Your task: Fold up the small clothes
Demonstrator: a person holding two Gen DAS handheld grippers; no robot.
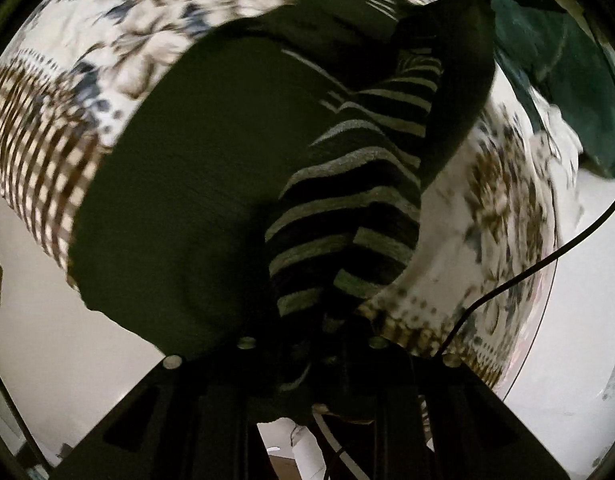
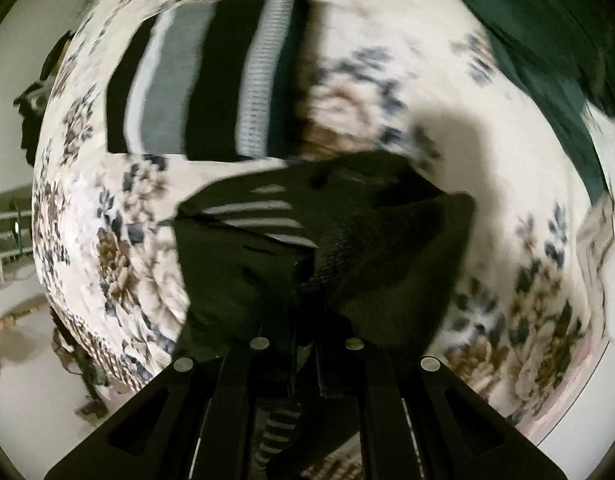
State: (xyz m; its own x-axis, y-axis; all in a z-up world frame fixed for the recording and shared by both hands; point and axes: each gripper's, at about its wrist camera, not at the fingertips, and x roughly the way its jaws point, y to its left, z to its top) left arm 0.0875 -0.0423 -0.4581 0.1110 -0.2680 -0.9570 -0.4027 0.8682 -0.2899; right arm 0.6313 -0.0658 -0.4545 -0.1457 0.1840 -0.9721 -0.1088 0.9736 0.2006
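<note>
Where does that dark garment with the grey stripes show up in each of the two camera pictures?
Left wrist view: the striped dark garment fills the middle, running down into the left gripper.
Right wrist view: it sits centre and low, bunched at the right gripper.
Shared landmark: the floral cloth beneath it appears in both views.

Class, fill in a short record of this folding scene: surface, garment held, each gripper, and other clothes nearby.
surface: flowered cloth on a round table
garment held: dark striped garment, lifted
left gripper: shut on the striped part
right gripper: shut on the dark fabric
nearby: folded striped clothes; dark green cloth at the far edge
</note>
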